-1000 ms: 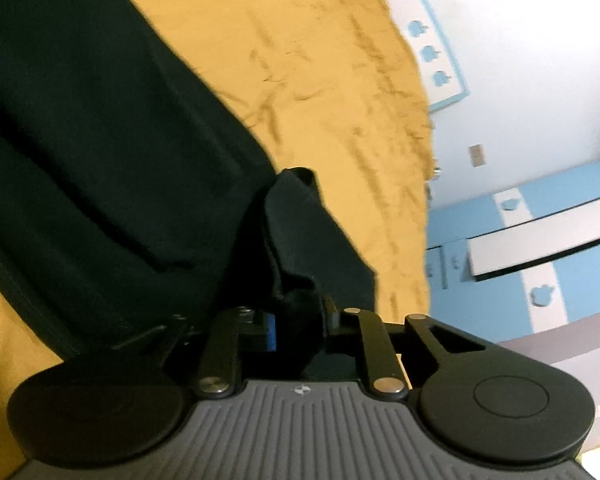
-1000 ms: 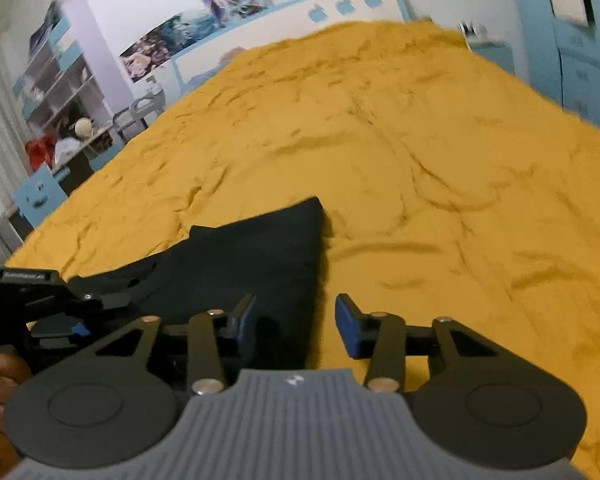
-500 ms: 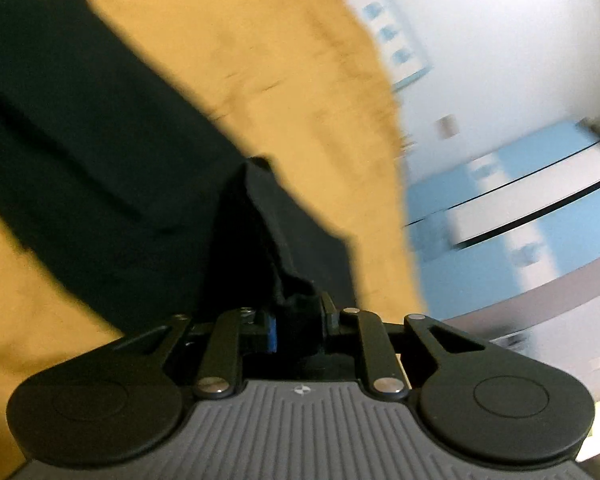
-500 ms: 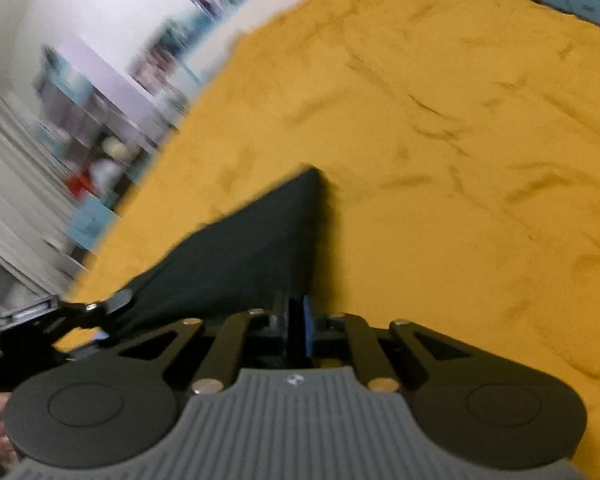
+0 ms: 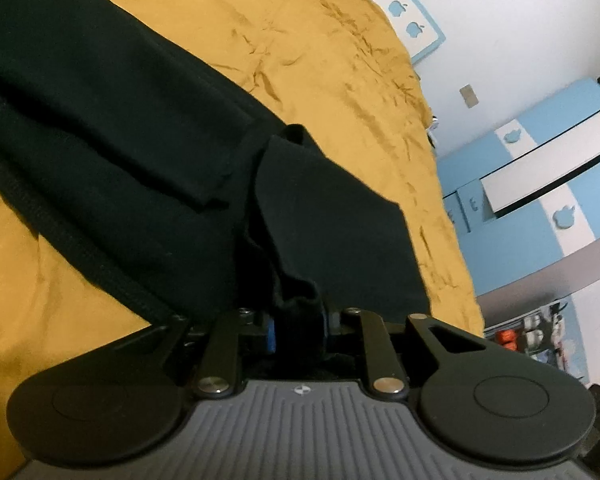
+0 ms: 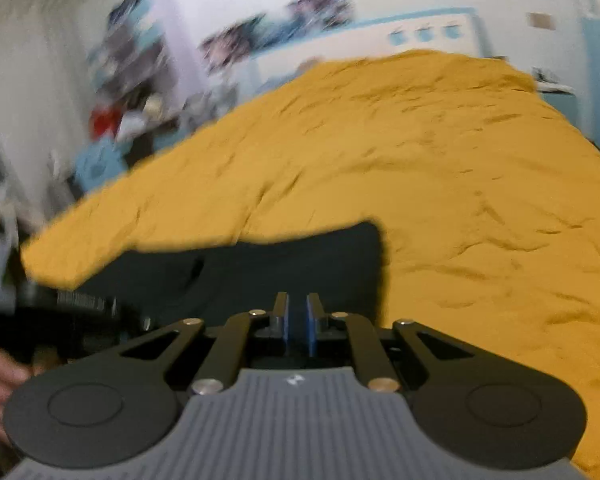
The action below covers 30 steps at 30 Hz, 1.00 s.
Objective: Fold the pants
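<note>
The black pants point(image 5: 112, 128) lie partly folded on the yellow bedspread point(image 5: 320, 52), near its edge. One hemmed layer rests over another, and a bunched corner rises off the bedspread.

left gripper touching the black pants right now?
Touching. The left wrist view shows the left gripper closed on a bunched fold of the black pants, fabric filling the space between its fingers above the yellow bedspread.
</note>
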{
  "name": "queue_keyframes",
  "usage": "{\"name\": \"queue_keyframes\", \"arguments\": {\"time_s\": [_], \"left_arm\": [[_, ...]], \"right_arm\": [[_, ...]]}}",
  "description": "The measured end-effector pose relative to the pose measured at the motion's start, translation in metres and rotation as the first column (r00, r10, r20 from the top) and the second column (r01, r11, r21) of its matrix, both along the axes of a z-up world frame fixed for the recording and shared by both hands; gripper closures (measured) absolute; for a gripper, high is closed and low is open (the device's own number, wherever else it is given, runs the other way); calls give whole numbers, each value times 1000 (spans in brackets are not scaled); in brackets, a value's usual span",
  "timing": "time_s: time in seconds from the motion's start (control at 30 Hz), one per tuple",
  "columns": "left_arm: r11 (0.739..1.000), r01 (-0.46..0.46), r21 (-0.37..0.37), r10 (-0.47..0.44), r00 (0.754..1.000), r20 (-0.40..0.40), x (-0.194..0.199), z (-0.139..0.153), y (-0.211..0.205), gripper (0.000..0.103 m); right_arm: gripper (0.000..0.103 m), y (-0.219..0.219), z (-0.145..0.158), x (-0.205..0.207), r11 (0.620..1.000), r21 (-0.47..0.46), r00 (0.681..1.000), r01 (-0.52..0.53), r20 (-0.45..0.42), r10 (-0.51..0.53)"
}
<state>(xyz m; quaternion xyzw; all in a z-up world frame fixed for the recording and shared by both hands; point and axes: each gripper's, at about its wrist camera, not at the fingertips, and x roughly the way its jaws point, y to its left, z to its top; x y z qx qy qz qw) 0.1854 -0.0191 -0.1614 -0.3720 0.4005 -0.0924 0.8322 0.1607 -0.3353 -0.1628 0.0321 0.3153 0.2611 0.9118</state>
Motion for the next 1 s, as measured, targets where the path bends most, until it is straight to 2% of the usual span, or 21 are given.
{"name": "queue_keyframes", "arguments": {"time_s": [0.07,0.1,0.27,0.33,0.37,0.4,0.43,0.57,0.63,0.7,0.77,0.83,0.9,0.97,1.0], "left_arm": [[1000,2,7,-2,1000,-1,-2,0,-1,82],[1000,4,9,-4,1000,-6,-3,0,-1,82],[1000,7,9,-7,1000,19,-6,5,0,82],[1000,6,10,-7,1000,13,-5,5,0,81],[1000,6,11,-6,1000,10,-4,4,1,81],[1000,4,13,-4,1000,7,-4,4,2,80],[1000,6,18,-6,1000,3,-4,4,2,79],[999,13,50,-12,1000,-11,-4,12,0,74],[994,16,104,-16,1000,3,-6,25,-2,71],[982,19,187,-29,998,48,-12,40,-3,70],[953,-1,302,-33,994,107,-19,59,-6,67],[926,-31,377,-36,985,170,-19,78,-9,62],[920,-19,391,-71,975,213,-7,91,-12,55],[918,59,392,-159,961,227,21,100,-22,49],[907,118,405,-221,950,219,38,101,-30,45]], "right_arm": [[97,10,-19,3,992,-120,995,-38,-93,27],[97,11,-21,0,990,-133,995,-46,-90,34],[94,4,-2,-5,999,-39,1000,-14,1,14],[91,9,-1,-6,999,-30,1000,-12,24,13],[91,15,-1,-2,998,-56,999,-39,-15,39],[91,23,-8,6,991,-111,993,-79,-100,68],[91,25,-15,5,983,-142,984,-117,-149,96],[91,11,-6,-1,980,-122,968,-158,-214,129],[91,5,-7,-4,975,-130,963,-179,-227,146],[91,-6,-4,-4,985,-61,966,-161,-214,145],[90,-10,1,0,990,-7,974,-141,-183,137],[87,-18,8,1,992,56,981,-109,-152,116],[84,-27,16,-3,992,104,989,-76,-122,89],[75,-34,20,-1,988,149,994,-30,-100,45],[70,-40,20,-1,985,174,995,5,-98,12]]}}
